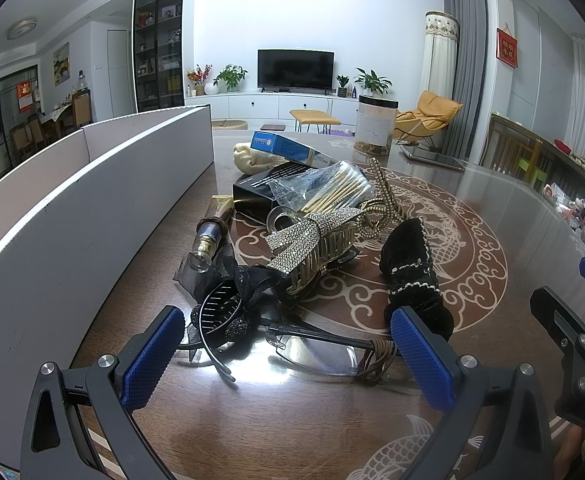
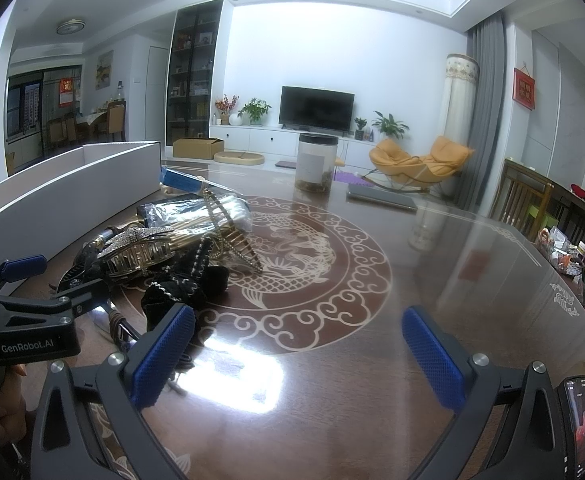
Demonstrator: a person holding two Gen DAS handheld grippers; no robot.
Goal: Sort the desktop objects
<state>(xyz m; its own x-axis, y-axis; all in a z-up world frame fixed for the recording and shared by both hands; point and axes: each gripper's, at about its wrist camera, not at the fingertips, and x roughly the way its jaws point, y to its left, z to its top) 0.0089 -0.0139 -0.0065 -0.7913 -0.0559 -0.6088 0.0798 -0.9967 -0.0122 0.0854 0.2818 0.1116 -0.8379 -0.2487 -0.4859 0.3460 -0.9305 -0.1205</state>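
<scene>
**A:** Left wrist view says barely started imo. The whole pile (image 1: 312,232) of hair clips, cotton swabs and boxes is heaped mid-bench (image 1: 512,208), and what shows of the white divider box (image 1: 92,200) at 9 o'clock looks bare.

**B:** Yep. Left hand-held gripper (image 1: 288,356) is spread wide, pinching nothing, with the clear glasses (image 1: 320,354) lying between its fingers and the pile at 12. Right hand-held gripper (image 2: 298,356) is spread too, over bare bench, pile off at 10 o'clock.
</scene>
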